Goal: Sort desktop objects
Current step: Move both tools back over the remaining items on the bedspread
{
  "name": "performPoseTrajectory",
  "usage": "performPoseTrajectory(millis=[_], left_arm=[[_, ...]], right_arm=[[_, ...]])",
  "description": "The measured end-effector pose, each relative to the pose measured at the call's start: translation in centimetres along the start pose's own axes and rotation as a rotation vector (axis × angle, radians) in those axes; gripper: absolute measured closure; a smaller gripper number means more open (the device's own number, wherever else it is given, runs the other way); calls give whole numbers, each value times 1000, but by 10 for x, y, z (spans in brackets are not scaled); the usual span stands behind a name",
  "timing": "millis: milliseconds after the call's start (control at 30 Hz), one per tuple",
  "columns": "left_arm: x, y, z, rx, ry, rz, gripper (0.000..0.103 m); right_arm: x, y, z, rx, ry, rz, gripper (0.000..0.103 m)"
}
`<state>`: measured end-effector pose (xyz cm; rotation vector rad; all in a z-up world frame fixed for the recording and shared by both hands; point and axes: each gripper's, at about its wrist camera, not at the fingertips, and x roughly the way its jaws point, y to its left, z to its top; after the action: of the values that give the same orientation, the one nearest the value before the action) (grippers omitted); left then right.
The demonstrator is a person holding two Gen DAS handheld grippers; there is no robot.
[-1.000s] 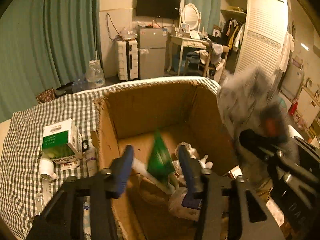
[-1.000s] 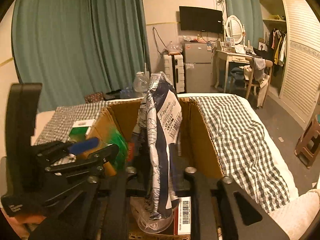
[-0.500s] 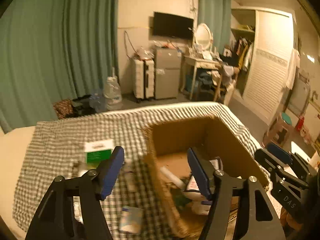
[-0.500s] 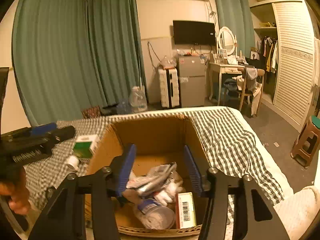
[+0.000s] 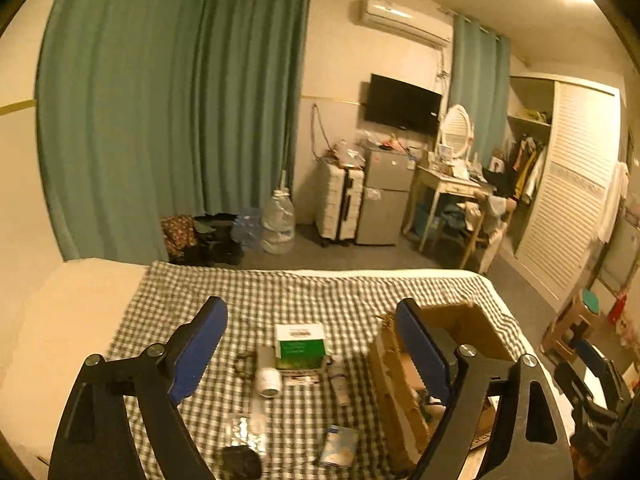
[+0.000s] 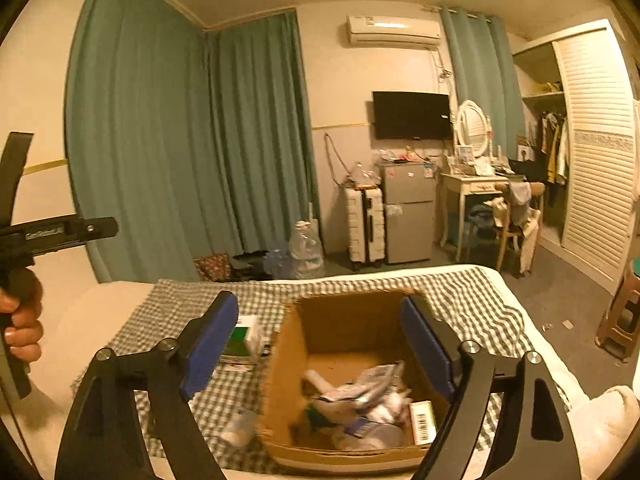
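An open cardboard box [image 6: 352, 320] stands on the checked cloth [image 5: 280, 296], with several packets and bottles [image 6: 360, 396] inside; it also shows in the left wrist view [image 5: 390, 376]. My right gripper [image 6: 320, 344] is open and empty, raised above the box. My left gripper [image 5: 310, 344] is open and empty, raised above loose items on the cloth: a green and white carton [image 5: 300, 346], a white bottle [image 5: 268, 380], a small tube [image 5: 340, 384], a blue packet [image 5: 340, 446] and a dark object [image 5: 240, 460].
The cloth covers a bed [image 5: 60, 320] whose bare cream part lies to the left. Beyond its far edge are water jugs [image 5: 278, 220], a suitcase [image 5: 340, 204], a small fridge [image 5: 384, 196] and a dressing table [image 5: 452, 184]. A stool [image 6: 620, 316] stands at right.
Both grippers let go of what they held into the box, opened wide and rose up and back. The left view swung left, from over the box to over the loose items.
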<state>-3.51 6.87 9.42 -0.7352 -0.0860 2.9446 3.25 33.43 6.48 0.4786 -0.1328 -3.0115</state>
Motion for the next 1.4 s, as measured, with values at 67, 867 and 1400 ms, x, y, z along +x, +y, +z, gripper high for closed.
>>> performPoseTrajectory(millis=[67,867,1400], left_arm=[[-5,7,6,8,-8,32,12],[38,124,-19,-160,-15,148,5],[128,140,-187,-68,425,119,5]], right_arm=[[-5,13,5,-15,-5,20,17],[50,124,48,-79,30,131,0],[186,162,-113,-202,521,183,0]])
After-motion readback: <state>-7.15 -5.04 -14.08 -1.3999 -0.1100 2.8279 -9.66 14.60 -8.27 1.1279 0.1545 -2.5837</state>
